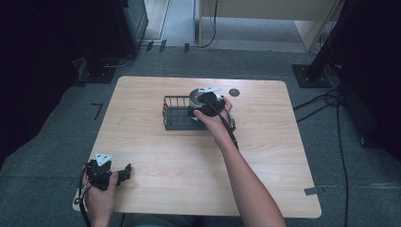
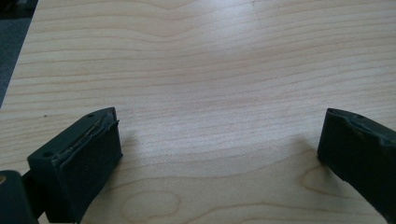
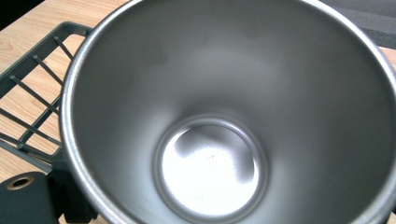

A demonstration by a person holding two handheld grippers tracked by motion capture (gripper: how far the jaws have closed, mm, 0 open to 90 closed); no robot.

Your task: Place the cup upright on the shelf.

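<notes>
Setting: we saw a pale wooden worktop with rounded corners, standing on grey carpet, with dark stands and trailing cables around it.

Left hand: in the high view, our left hand rested at the near left corner of the worktop, holding the left gripper, which pointed to the right along the near edge.

Left gripper state: in the left gripper view, its two black jaws stood wide apart, low over bare wood grain, with nothing between them.

Right hand: our right arm reached forward across the middle of the worktop, and the right hand held the right gripper at the wire basket.

Wire basket: a dark, low, rectangular wire basket sat on the worktop, a little beyond its centre. In the right gripper view we saw its bars and rim at the left, with wood showing through.

Metal cup: a shiny steel cup stood upright at the right end of the basket, partly hidden by the hand. The right gripper view looked straight down into its open mouth, with a bright round floor at the bottom.

Right gripper state: we could not tell whether the jaws were apart or closed, since the cup hid them.

Small disc: a dark round spot lay on the worktop just beyond the right hand, apart from the basket.
</notes>
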